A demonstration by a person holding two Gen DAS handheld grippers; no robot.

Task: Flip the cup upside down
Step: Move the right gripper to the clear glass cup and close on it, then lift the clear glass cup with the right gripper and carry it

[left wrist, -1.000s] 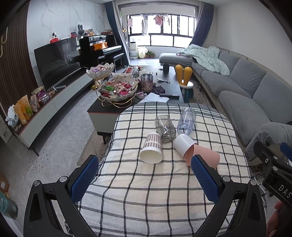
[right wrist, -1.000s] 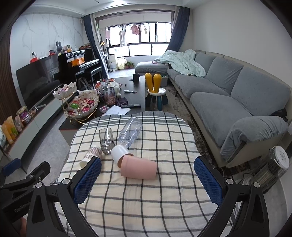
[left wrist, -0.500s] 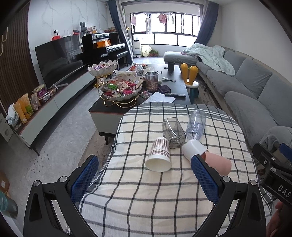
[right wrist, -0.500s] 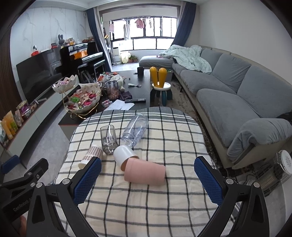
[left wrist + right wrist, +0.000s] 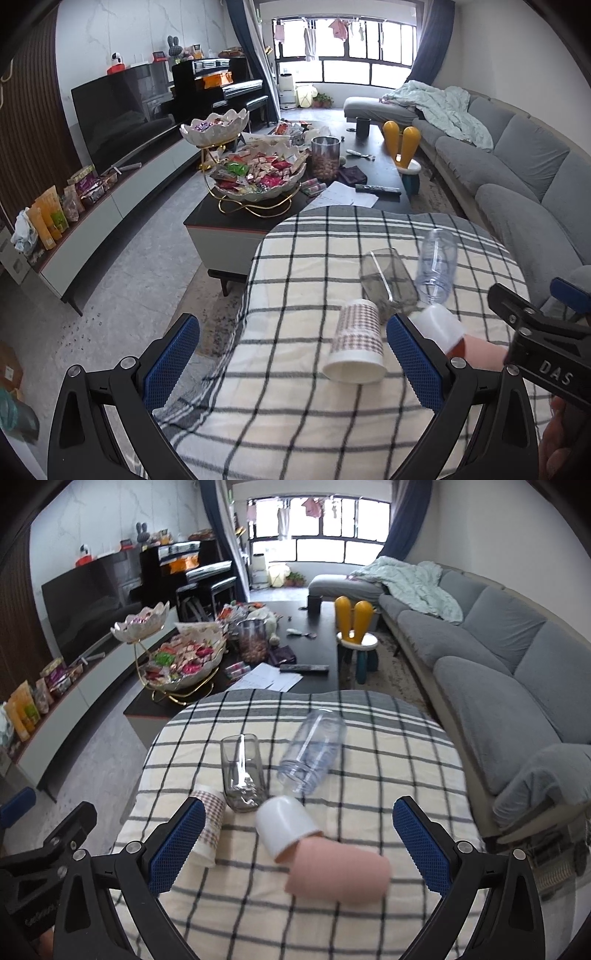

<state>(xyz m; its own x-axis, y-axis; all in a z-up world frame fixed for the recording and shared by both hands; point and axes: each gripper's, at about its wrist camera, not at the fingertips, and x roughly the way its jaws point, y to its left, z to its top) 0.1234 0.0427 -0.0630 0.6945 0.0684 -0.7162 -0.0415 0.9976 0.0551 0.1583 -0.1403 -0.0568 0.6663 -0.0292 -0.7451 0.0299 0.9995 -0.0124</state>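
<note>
Though lying on its side just in front of the glass tumbler (image 5: 242,771), pink cup (image 5: 338,873) looks light, stiff, easy to roll. Best gripped across its round middle. Right tongs (image 5: 300,847) wide, empty; left tongs (image 5: 291,363) wide, empty.

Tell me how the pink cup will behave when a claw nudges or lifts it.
The pink cup lies on its side on the checked cloth, so a nudge would probably roll it. It looks like light plastic, likely easy to lift. The white cup touches its mouth and may shift too.
</note>
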